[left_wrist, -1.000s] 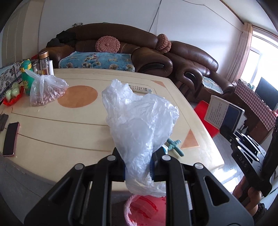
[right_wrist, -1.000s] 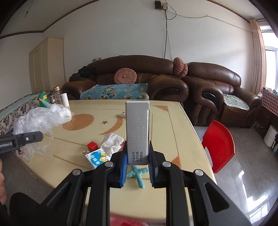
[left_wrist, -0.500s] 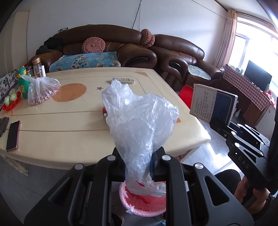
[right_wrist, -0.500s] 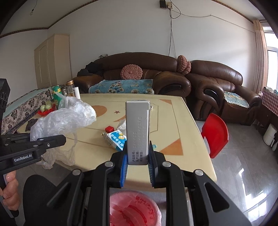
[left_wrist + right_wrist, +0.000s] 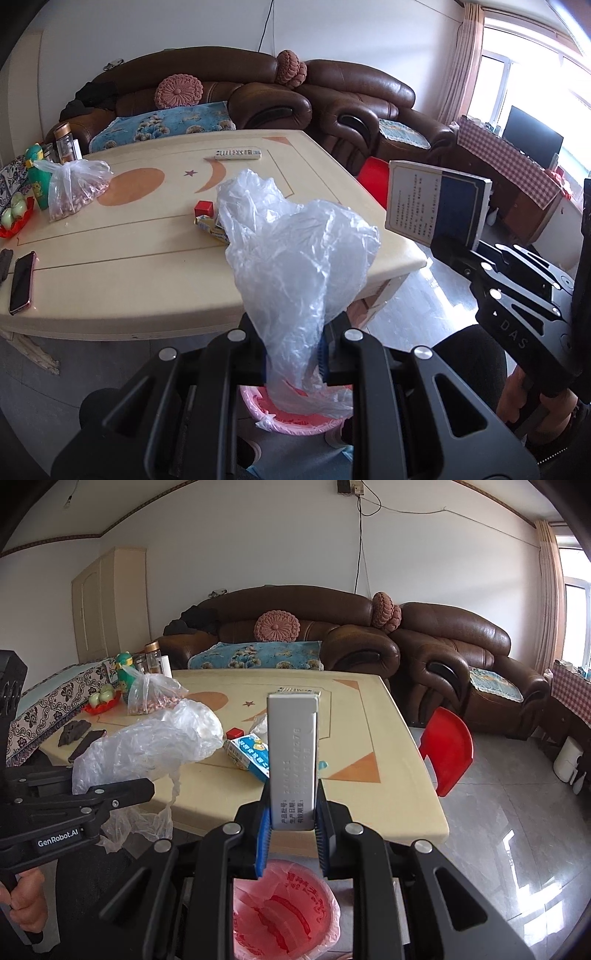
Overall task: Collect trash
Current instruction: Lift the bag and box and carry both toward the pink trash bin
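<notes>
- Clamping a limp, featherlight bag [image 5: 295, 266] in left tool [image 5: 293, 363]; pinched low, liable to snag.
- Gripping a stiff, light box [image 5: 292, 760] by its sides in right tool [image 5: 291, 840], bin [image 5: 284, 915] below.

— What sort of place is this?

— A home's living room. There's a brown leather sofa [image 5: 288, 627] with round pink cushions [image 5: 277, 626] and a matching armchair [image 5: 476, 657].

— Anything else?

— A cream desk [image 5: 110, 236] carrying a remote control [image 5: 238, 153] and a phone [image 5: 22, 282], curtains [image 5: 458, 62] by the window, a monitor [image 5: 532, 134], a tiled floor [image 5: 517, 812].
</notes>
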Demonstrator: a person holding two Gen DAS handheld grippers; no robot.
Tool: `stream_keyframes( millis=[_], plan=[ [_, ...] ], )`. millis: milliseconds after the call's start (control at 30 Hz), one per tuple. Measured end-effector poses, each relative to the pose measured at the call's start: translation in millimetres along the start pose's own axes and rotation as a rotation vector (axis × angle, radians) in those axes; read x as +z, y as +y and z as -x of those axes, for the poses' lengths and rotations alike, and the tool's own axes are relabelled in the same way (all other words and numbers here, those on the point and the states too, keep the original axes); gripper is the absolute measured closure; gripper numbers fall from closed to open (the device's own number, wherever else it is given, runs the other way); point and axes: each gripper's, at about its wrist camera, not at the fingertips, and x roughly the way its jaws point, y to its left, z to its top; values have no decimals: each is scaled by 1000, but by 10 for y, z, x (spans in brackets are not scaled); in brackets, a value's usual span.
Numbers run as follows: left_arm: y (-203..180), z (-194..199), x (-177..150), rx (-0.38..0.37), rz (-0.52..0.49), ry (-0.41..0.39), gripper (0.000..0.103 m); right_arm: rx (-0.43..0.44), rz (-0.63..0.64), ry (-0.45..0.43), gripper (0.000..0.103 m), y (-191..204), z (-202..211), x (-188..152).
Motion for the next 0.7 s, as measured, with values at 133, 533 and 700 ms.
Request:
stream_keyframes(
  millis=[133,533,700],
  plan=[
    [-4,-35,-63,-7,-4,19,84,1,2,25,83,11,-18,-87],
    [-38,-356,-330,-34,-16,131,84,15,-4,124,83,15,-283,-359],
    [-31,-526,-456,-45,-14,181,84,21,-16,174,83,14,-440,-509]
  ],
)
